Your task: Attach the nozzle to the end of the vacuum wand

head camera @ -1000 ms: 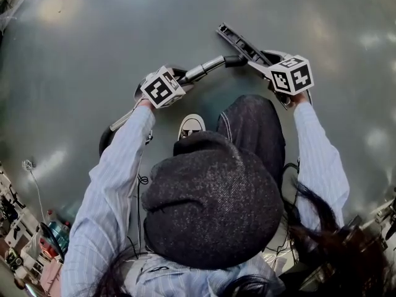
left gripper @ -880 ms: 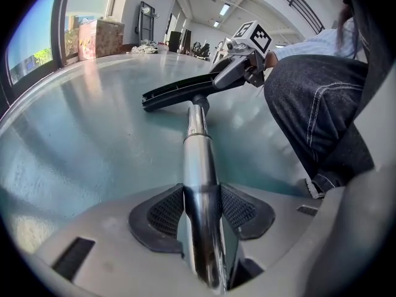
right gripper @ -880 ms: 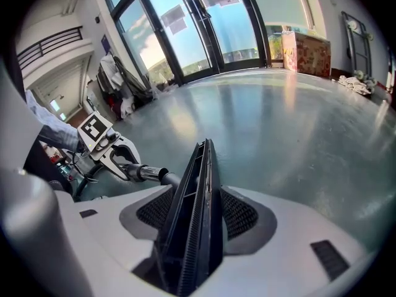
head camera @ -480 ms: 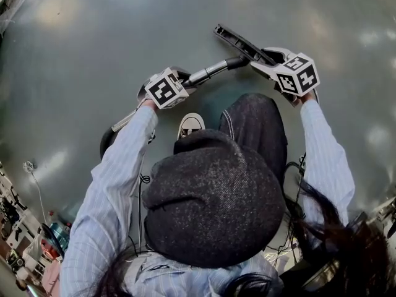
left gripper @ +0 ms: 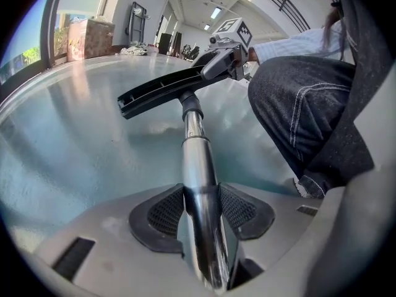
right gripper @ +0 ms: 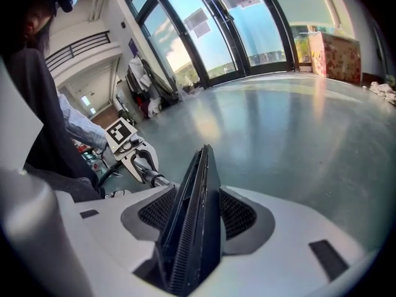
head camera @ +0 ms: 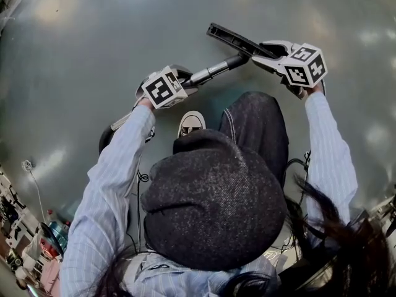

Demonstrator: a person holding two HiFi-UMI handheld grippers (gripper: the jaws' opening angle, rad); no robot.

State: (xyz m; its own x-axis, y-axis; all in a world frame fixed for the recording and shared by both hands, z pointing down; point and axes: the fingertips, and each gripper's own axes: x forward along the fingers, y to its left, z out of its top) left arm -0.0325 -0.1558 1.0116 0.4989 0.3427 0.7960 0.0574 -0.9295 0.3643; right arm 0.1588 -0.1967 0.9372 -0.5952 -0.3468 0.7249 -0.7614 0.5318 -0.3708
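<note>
My left gripper (head camera: 180,79) is shut on the chrome vacuum wand (head camera: 212,70); its pads (left gripper: 162,214) press on both sides of the tube (left gripper: 197,166). The right gripper (head camera: 271,55) holds the flat black nozzle (head camera: 237,41) edge-on between its pads (right gripper: 238,214), and its jaws are closing on it. The nozzle (left gripper: 162,91) sits across the wand's dark tip, where its neck meets the tube. Whether it is fully seated I cannot tell. In the right gripper view the nozzle (right gripper: 201,172) hides most of the wand (right gripper: 154,178).
The person crouches over a glossy grey floor (head camera: 93,36), with a sneaker (head camera: 191,124) and a jeans-clad knee (head camera: 253,125) just below the wand. Cluttered gear lies at the lower left (head camera: 25,240). Tall windows (right gripper: 247,23) and a box (right gripper: 334,54) stand far off.
The right gripper and nozzle have shifted up and to the right in the head view and rolled a little. The wand's tip followed them. The left gripper shifted slightly.
</note>
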